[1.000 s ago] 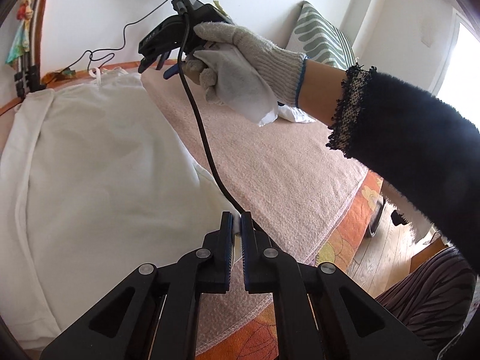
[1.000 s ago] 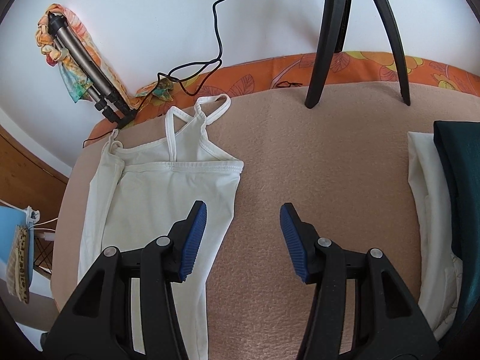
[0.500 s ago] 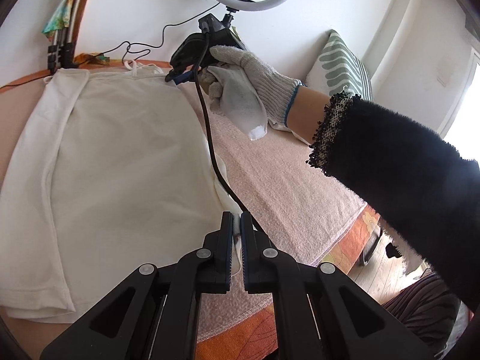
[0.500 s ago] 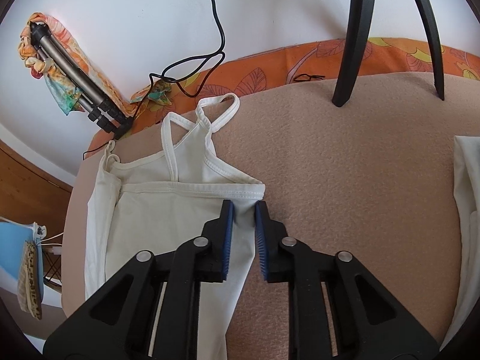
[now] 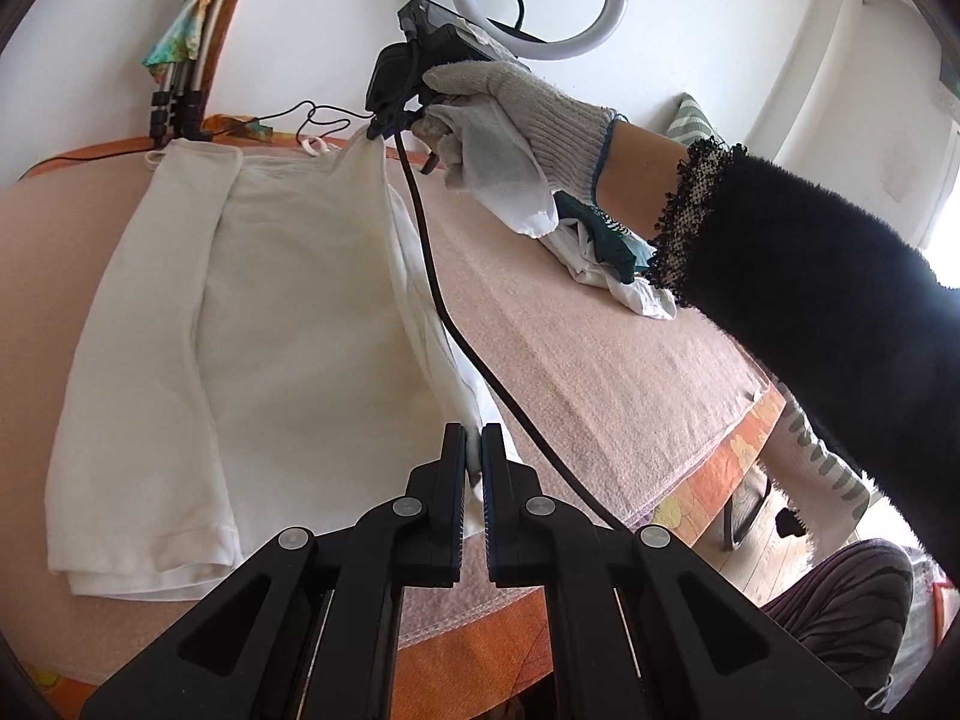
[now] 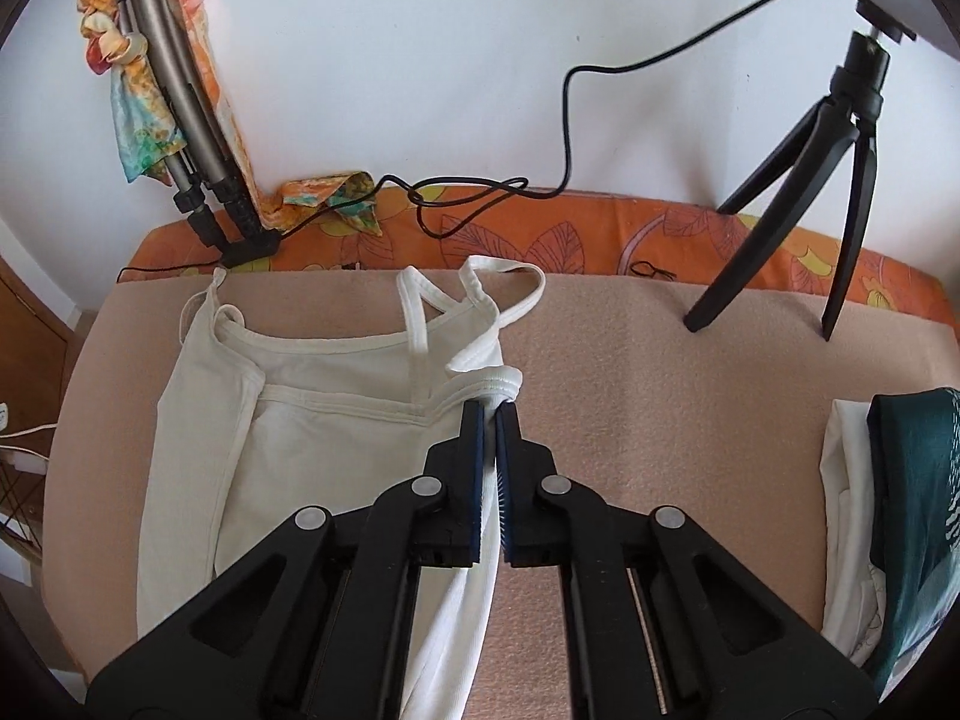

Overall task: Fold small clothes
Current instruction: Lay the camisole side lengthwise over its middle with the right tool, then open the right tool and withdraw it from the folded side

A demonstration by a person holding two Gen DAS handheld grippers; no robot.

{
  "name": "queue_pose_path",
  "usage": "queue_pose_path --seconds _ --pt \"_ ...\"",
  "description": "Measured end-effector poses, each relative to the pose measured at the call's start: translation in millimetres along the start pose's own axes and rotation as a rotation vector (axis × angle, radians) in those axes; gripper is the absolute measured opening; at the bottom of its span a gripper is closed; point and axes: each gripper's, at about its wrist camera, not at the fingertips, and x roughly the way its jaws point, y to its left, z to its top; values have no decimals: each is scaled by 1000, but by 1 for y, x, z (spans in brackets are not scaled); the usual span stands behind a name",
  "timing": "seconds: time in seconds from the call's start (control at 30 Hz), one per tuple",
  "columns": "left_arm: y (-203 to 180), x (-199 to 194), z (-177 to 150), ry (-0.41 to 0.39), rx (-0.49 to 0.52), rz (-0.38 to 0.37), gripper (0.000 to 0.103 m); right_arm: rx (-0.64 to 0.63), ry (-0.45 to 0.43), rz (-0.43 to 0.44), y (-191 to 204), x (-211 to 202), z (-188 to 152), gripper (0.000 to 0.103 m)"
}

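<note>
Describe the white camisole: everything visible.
The white camisole is thin, slightly ribbed knit with narrow straps and a hemmed bottom. It lies flat on the pink towel, its left side already folded inward. The right gripper pinches its top right corner near the straps; the left gripper pinches the same edge near the hem. That edge is lifted.

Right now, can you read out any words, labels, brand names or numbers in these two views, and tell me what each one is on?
None: no readable text in either view.
The dark teal patterned garment carries pale markings, not letters.
The white strappy cotton top shows no label.
</note>
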Motion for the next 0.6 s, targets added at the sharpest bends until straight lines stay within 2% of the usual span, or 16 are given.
queue_pose_path --seconds 0.43,0.6 --pt "31 -21 -5 -12 -40 61 4 -167 30 -41 104 28 14 5" --pt "39 -20 -12 10 -56 78 4 -216 47 -58 125 41 12 5"
